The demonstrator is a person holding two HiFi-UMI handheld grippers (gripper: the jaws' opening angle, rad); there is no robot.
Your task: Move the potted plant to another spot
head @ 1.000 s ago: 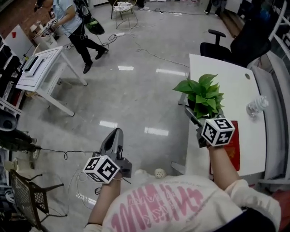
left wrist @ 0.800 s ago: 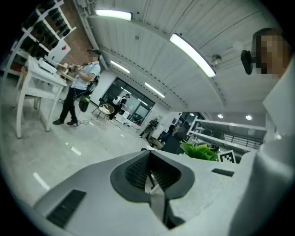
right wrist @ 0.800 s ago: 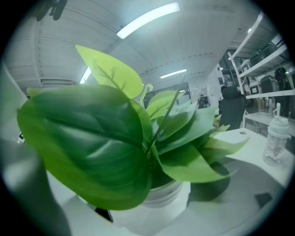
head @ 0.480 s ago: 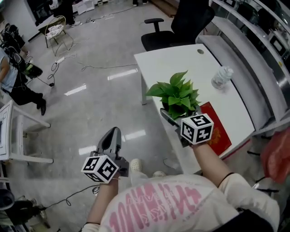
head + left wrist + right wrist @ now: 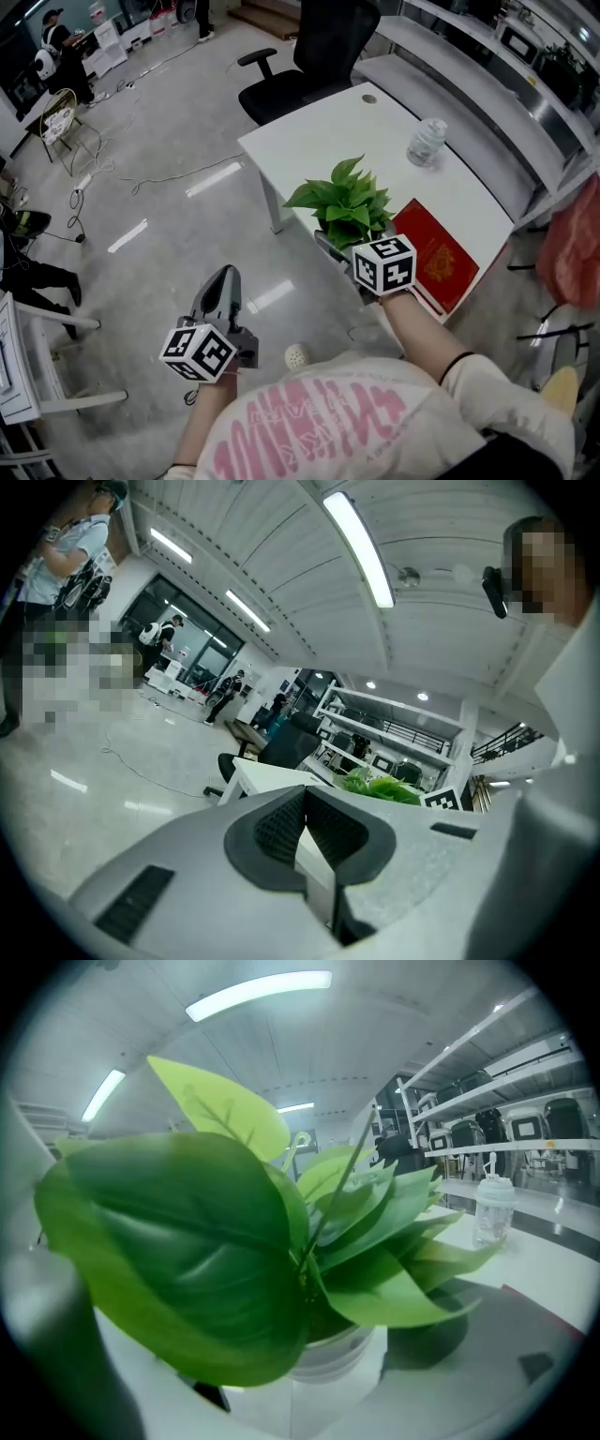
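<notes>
White table point(image 5: 309, 141) before me held a clear bottle point(image 5: 427, 142) on the far side and a red booklet point(image 5: 436, 258) flat at the near edge. I couldn't tell if my potted plant point(image 5: 347, 202) rested on it.

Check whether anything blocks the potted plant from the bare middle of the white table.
Nothing visible does. The right gripper holds the potted plant at the table's near edge; red booklet and bottle sit off to the right.

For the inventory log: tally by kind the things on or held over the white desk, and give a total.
potted plant: 1
clear plastic bottle: 1
red book: 1
Total: 3
</notes>
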